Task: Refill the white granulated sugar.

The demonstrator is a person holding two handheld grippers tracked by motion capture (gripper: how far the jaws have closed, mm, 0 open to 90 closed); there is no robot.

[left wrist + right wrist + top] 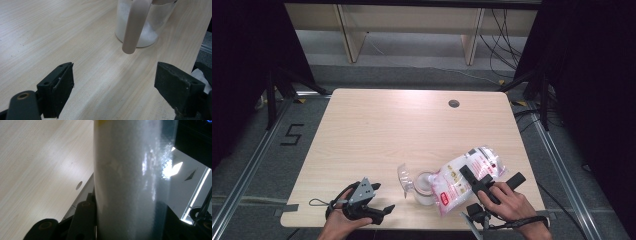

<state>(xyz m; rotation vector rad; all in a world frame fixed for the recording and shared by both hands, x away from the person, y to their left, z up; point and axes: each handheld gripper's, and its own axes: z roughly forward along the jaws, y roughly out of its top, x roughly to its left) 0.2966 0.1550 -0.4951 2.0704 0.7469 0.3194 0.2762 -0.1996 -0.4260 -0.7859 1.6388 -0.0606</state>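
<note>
A clear cup [424,188] holding white powder stands near the table's front edge. Over it, tilted down to the left, hangs a plastic bag [458,179] of white grains with a red label, and my right gripper [492,174] is shut on the bag's upper part. In the right gripper view the bag [130,182] fills the space between the black jaws of the right gripper [127,225]. My left gripper [383,196] rests at the front left, open and with nothing in it, pointing at the cup [150,27]. A pale flap [135,25] hangs in front of the cup, beyond the left gripper [115,85].
The wooden table [387,130] has a small round cable hole [454,103] at the back right. Its front edge runs close below both hands. Dark curtains and floor rails flank the table.
</note>
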